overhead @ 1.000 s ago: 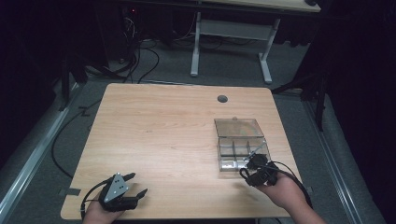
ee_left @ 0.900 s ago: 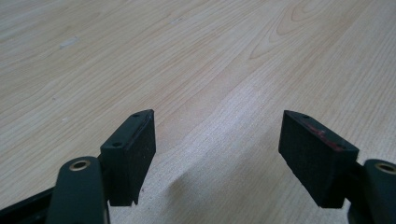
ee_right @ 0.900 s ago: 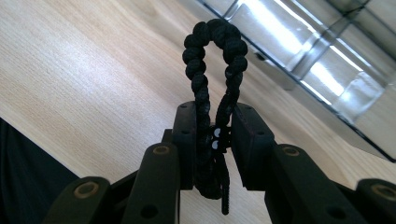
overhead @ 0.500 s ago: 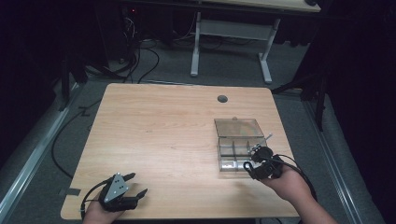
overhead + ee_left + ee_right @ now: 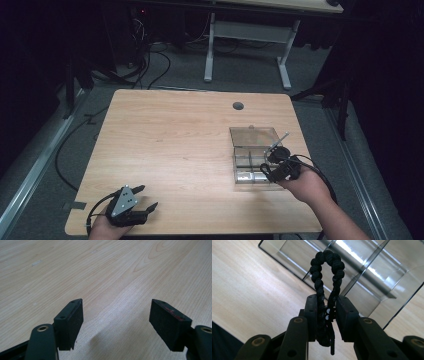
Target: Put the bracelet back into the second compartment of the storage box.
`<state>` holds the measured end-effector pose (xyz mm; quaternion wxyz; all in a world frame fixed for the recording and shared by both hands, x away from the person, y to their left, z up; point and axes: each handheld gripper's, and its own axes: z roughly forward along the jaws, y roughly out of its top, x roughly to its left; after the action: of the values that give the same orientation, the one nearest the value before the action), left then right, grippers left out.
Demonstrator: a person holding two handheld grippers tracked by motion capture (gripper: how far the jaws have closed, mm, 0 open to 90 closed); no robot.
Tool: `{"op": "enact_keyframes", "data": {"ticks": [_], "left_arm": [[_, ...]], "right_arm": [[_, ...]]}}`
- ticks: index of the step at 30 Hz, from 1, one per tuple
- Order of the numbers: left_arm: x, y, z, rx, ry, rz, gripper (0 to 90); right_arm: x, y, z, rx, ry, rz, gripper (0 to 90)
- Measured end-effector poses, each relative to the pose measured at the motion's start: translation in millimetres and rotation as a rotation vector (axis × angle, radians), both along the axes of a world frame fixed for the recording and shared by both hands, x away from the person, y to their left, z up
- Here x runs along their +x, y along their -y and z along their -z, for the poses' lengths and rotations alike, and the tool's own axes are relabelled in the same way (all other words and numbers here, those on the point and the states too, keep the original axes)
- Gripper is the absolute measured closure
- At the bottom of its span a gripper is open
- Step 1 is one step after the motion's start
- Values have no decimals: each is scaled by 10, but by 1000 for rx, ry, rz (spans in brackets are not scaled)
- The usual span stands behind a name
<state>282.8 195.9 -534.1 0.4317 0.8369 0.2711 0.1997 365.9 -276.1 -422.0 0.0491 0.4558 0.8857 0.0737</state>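
Wooden and pale, the worktop is the biggest thing, bare across most of its face, with a round cable hole near the far edge. Toward its right side lies a clear box with its lid folded back flat and dividers splitting the tray into compartments; something silvery lies in the near one, too small to name.

At the box's near right corner the right gripper is clamped on a black braided bracelet. In the right gripper view the loop stands up past the jaws, pinched low down near two small pale beads, with a cord end hanging beneath. The loop's long axis runs along the jaws, pointing out over the box, so the compartments lie just ahead of and under the bracelet. My guess is it is meant for one of them, and the dividers are what the loop could catch on going in.

The left gripper rests well apart at the near left corner, jaws spread wide over bare wood, holding nothing.

No writing or brand can be read anywhere.
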Motion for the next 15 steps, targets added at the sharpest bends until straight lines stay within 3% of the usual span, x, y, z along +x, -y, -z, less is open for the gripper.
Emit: {"op": "enact_keyframes", "data": {"ticks": [15], "left_arm": [[3, 2, 2, 0, -1, 4, 280]], "right_arm": [[431, -120, 67, -12, -1, -26, 721]]}}
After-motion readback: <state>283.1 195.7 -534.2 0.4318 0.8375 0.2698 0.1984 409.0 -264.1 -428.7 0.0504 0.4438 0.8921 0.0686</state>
